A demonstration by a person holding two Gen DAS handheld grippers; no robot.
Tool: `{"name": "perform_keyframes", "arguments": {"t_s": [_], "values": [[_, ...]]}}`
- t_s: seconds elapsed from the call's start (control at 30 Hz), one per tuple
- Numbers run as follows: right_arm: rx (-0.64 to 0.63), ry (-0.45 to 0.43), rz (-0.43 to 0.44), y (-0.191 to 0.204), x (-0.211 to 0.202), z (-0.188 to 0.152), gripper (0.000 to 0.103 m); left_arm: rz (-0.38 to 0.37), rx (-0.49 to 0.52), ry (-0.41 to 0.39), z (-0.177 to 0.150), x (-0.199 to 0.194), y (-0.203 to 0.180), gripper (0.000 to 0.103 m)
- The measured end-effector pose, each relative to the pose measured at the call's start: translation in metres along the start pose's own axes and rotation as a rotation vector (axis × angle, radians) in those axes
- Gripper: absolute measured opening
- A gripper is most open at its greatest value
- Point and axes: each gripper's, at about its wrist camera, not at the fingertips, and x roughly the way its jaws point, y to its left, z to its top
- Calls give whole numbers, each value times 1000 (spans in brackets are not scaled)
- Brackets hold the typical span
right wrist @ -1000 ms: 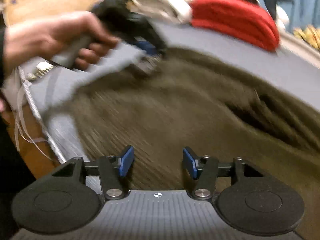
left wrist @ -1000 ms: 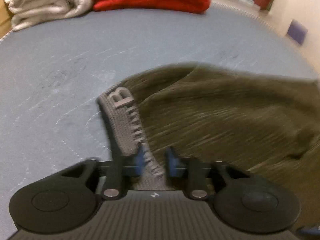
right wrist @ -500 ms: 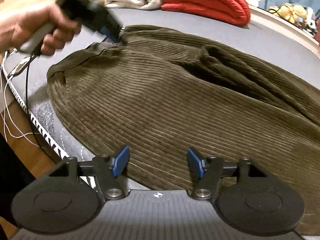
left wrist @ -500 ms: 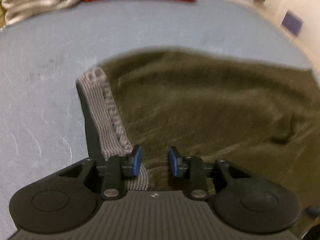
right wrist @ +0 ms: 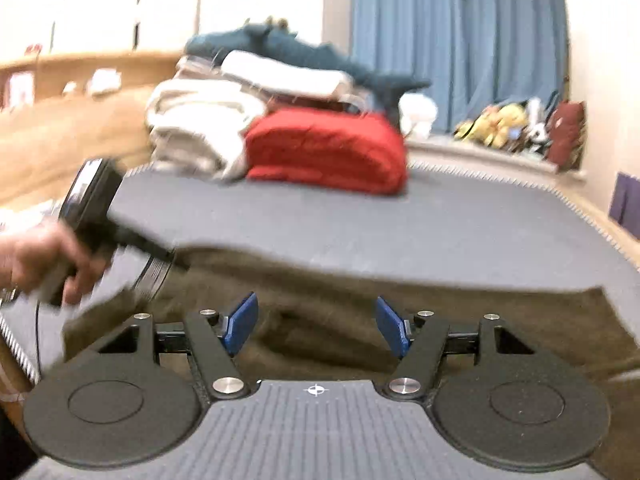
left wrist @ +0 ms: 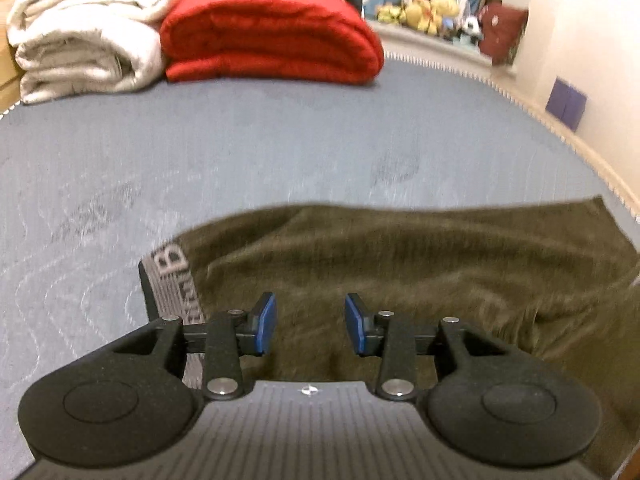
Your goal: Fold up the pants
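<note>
Olive-brown corduroy pants (left wrist: 400, 264) lie spread on the grey mattress (left wrist: 280, 144), with a grey lettered waistband (left wrist: 172, 276) at their left end. My left gripper (left wrist: 310, 324) is open and empty, just above the pants near the waistband. My right gripper (right wrist: 316, 322) is open and empty over the near part of the pants (right wrist: 460, 312). The right wrist view shows the left gripper's body (right wrist: 100, 216), held in a hand at the left.
A folded red blanket (left wrist: 272, 36) and a folded white blanket (left wrist: 88, 32) are stacked at the mattress's far end. Plush toys (left wrist: 432, 8) line a ledge beyond. The mattress's right edge (left wrist: 560, 128) runs by a wall. Blue curtains (right wrist: 456, 40) hang behind.
My left gripper let go of the waistband, opened and drew back. Both grippers have tilted up, so the views now look across the mattress. The pants lie flatter.
</note>
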Motion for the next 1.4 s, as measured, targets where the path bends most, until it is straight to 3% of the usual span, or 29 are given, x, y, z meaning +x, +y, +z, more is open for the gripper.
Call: {"name": "perform_keyframes", "arguments": {"t_s": [0.13,0.23,0.3,0.37,0.47,0.57,0.7,0.77,0.87,0.97,1.1,1.23,1.27,1.33,1.4], "values": [[-25,-61,-48,-34,0,43,68,-18,-7,-89,7,-1,0,42],[-99,-96,-128,-52,8,54,70,-29,-2,-103,9,4,1,41],[-104,-112,-172,-69,15,49,70,-39,-26,-96,11,11,6,33],[-66,-62,-202,-85,28,39,67,-42,-57,-87,13,20,11,20],[-36,24,-210,-98,48,28,66,-16,-76,-91,18,35,13,15],[-2,29,-207,-108,56,29,66,5,-86,-97,25,49,14,15],[160,101,-154,-126,70,23,66,43,-115,-125,40,65,15,15],[206,122,-121,-130,73,21,66,68,-111,-141,48,73,16,20],[221,131,-114,-130,74,19,67,141,-73,-132,57,92,16,53],[221,126,-107,-132,72,19,68,153,-49,-90,59,115,21,70],[213,128,-96,-138,71,17,68,146,-27,-51,57,139,27,80],[214,135,-99,-141,72,16,68,77,11,15,54,158,30,80],[218,138,-100,-142,73,16,68,66,14,19,53,160,31,76],[223,148,-105,-142,75,15,68,22,8,22,54,159,33,57],[225,152,-107,-141,76,15,68,-6,42,14,56,154,28,29]]}}
